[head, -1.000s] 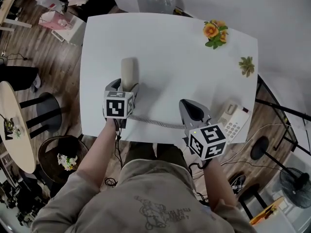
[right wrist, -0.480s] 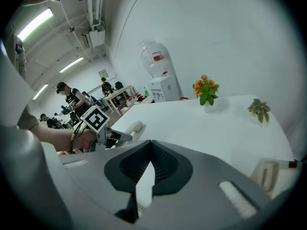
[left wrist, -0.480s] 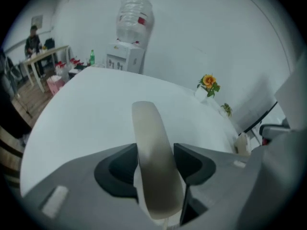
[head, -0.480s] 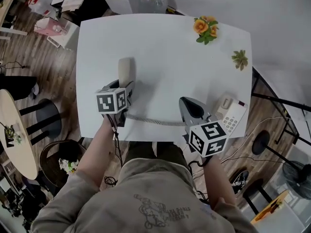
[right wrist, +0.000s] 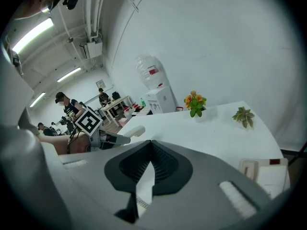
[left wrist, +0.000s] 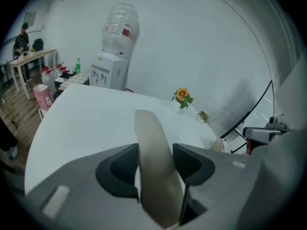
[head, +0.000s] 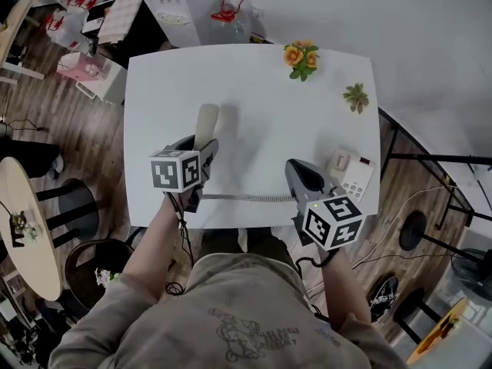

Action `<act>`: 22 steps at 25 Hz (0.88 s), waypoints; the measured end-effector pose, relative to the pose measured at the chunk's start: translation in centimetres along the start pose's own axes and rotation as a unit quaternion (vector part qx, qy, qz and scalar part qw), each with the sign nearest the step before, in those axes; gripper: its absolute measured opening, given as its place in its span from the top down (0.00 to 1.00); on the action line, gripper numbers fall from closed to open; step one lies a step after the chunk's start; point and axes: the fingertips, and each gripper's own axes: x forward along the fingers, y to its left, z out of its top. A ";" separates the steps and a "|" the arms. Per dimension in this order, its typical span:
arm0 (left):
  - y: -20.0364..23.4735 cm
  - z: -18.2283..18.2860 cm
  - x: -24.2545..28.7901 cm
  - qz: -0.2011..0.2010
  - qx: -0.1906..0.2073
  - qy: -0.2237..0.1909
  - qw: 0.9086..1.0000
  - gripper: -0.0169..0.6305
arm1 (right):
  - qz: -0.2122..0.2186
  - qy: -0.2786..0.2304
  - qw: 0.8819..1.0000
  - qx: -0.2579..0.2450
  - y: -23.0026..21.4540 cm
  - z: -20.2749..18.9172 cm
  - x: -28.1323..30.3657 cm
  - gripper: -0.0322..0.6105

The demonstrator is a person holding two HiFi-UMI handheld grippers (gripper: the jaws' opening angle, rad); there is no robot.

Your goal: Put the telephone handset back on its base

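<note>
1. We count one handset, one base and one coiled cord.
2. We count one left gripper and one right gripper, two together.
3. We see one white table.
4. We count one orange flower and one green sprig.
5. We find one water cooler bearing one bottle.
6. We see one round side table.
7. We make out at least two people far back.
</note>
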 end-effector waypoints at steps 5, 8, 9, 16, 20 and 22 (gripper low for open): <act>-3.9 3.1 -3.2 -0.026 0.038 -0.033 0.998 0.62 | -0.012 -0.035 0.999 -0.020 0.3 2.2 -3.0 0.91; -6.1 4.4 -5.2 -0.037 0.061 -0.047 0.996 0.62 | -0.020 -0.056 0.998 -0.027 0.4 3.4 -5.0 0.91; -6.8 4.7 -5.7 -0.042 0.067 -0.051 0.996 0.62 | -0.022 -0.063 0.997 -0.028 0.4 3.7 -5.7 0.91; -10.8 5.2 -9.0 -0.072 0.094 -0.066 0.991 0.62 | -0.046 -0.097 0.994 -0.021 -0.1 4.5 -9.5 0.91; -14.0 5.4 -9.1 -0.097 0.114 -0.068 0.986 0.62 | -0.066 -0.108 0.992 -0.009 -1.5 4.0 -11.1 0.91; -16.2 5.2 -8.4 -0.116 0.126 -0.064 0.983 0.62 | -0.079 -0.112 0.991 0.000 -2.4 3.4 -12.1 0.91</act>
